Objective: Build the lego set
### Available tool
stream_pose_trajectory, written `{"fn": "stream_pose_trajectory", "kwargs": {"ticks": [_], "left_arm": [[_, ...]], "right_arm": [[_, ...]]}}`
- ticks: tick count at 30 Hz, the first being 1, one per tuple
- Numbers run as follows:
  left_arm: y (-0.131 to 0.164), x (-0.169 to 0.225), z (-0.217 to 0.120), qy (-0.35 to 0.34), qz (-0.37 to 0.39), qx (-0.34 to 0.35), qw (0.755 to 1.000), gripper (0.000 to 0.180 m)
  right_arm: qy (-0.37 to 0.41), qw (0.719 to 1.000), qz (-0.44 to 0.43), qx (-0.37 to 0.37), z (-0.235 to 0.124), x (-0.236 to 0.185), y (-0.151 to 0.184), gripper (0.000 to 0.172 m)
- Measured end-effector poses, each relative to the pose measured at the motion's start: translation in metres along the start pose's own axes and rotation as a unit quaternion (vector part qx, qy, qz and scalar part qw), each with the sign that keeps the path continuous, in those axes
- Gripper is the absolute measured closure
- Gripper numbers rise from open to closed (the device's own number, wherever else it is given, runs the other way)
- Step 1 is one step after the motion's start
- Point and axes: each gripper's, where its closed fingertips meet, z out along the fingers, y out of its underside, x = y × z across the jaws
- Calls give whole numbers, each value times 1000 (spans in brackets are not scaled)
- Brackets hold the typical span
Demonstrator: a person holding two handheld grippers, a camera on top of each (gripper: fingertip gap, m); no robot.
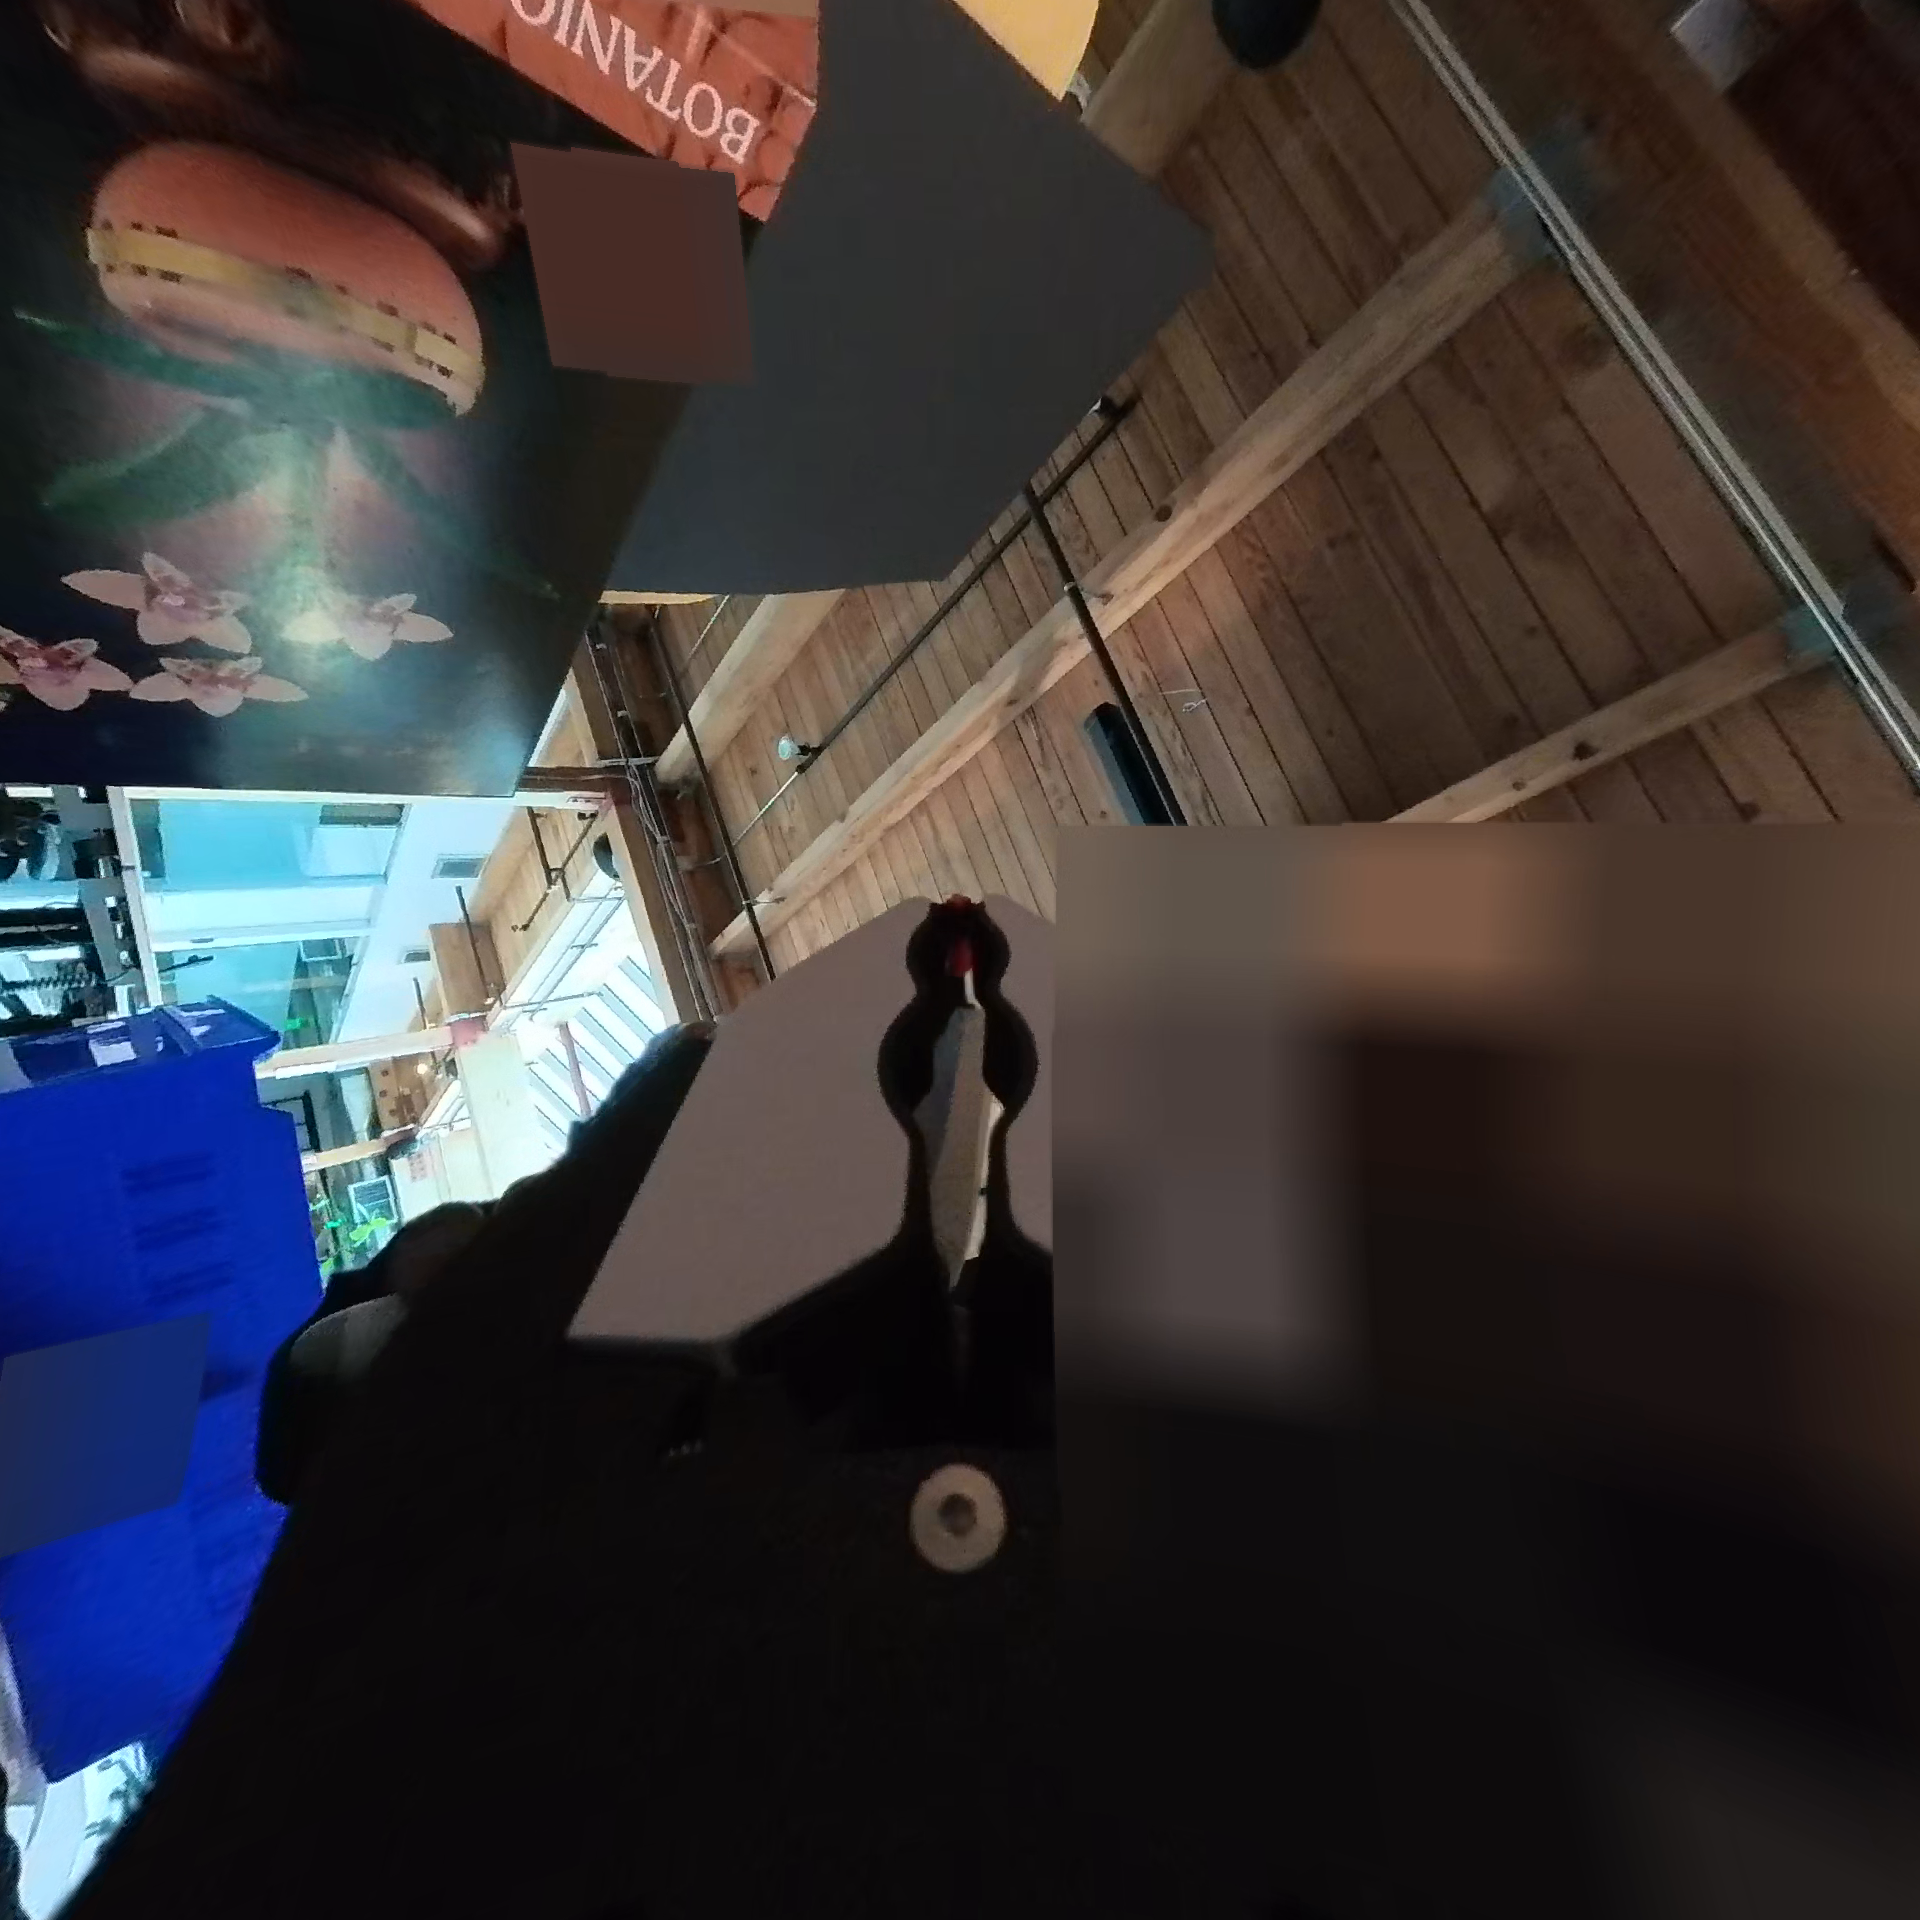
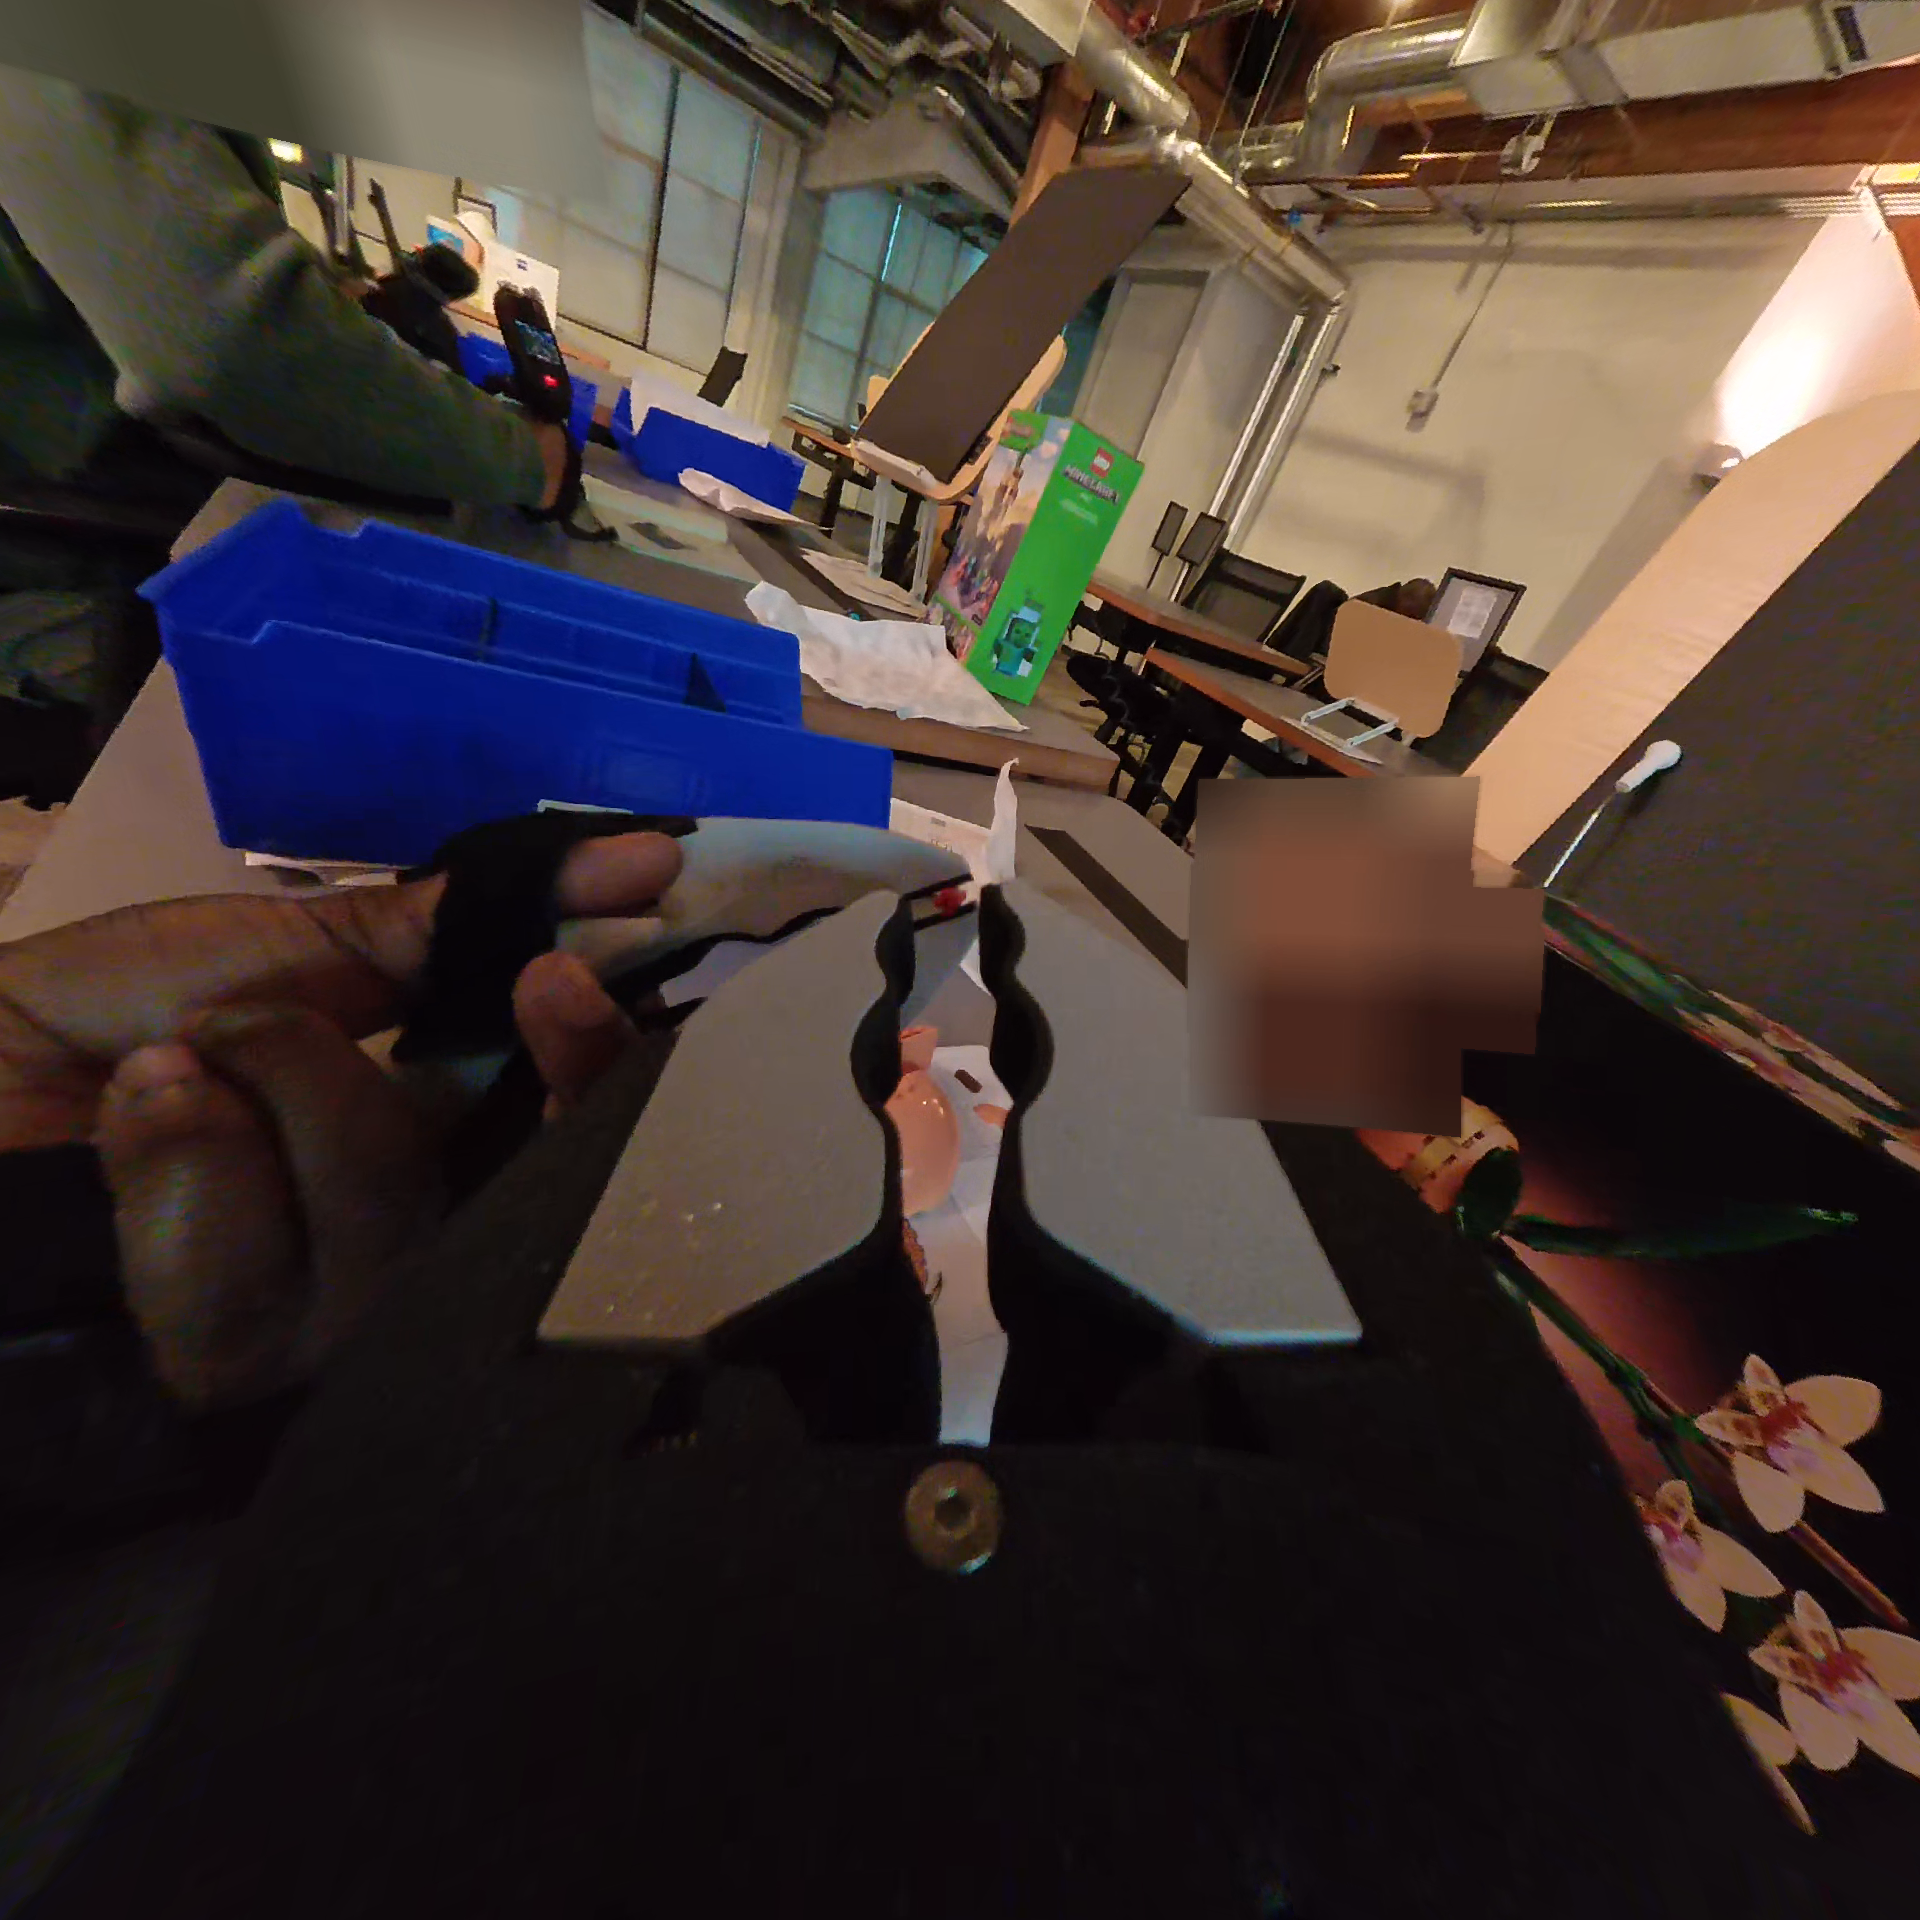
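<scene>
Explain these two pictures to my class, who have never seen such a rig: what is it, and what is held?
A person's hand works two hand-held pincers, each with a camera looking along its fingers. The left gripper camera points up at a wooden ceiling; its jaws pinch a small red piece. The right gripper camera looks across a grey table with a blue bin, white paper and a dark flower-printed box. Its jaws stand apart around that piece.
</scene>
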Motion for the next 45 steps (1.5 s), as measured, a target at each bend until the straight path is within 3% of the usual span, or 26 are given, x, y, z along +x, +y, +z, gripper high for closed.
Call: {"fn": "stream_pose_trajectory", "kwargs": {"ticks": [8,12,14,16,18,22,25,26,28,30,32,35,37,38,39,41,42,43,45], "left_arm": [[6,-1,1,-8,30,-26,999,177],[24,7,4,-7,142,-95,985,175],[38,8,7,-24,228,-160,960,149],[47,6,8,-50,319,-214,922,126],[54,6,7,-65,418,-258,869,126],[55,-9,-2,-121,608,-333,711,128],[40,-20,-11,-169,703,-355,592,130],[35,-22,-13,-181,723,-355,564,131],[23,-24,-18,-204,745,-348,532,134],[12,-23,-22,-222,746,-334,531,141],[0,-19,-28,-238,739,-313,547,154],[-16,-18,-50,-270,723,-315,553,161],[-16,-25,-73,-292,696,-359,549,133],[-20,-27,-83,-316,690,-367,538,114],[-26,-28,-93,-344,692,-370,516,105],[-32,-27,-106,-376,702,-377,473,108],[-30,-26,-109,-376,705,-379,467,112],[-27,-27,-111,-373,702,-382,471,118],[-19,-35,-115,-367,675,-386,511,125]], "right_arm": [[1,1000,-4,0,-2,1,2,169],[-31,995,45,80,-15,-2,-13,169],[-61,975,150,151,-27,6,-20,170],[-94,931,275,219,-40,21,-23,170],[-131,869,378,293,-55,36,-28,170],[-179,760,500,375,-71,55,-28,170],[-197,726,520,404,-77,56,-32,169],[-202,721,521,411,-79,56,-34,169],[-210,713,523,418,-82,56,-38,170],[-212,718,519,413,-83,55,-41,169],[-206,736,506,399,-88,57,-43,169],[-173,820,453,303,-98,55,-33,170],[-143,882,411,183,-105,46,-11,170],[-130,902,394,117,-109,40,3,170],[-118,917,377,51,-115,34,17,169],[-103,933,340,-51,-128,20,41,170],[-98,935,332,-79,-133,15,49,170],[-99,932,338,-88,-137,9,56,169],[-105,916,377,-93,-141,-2,69,170]]}}
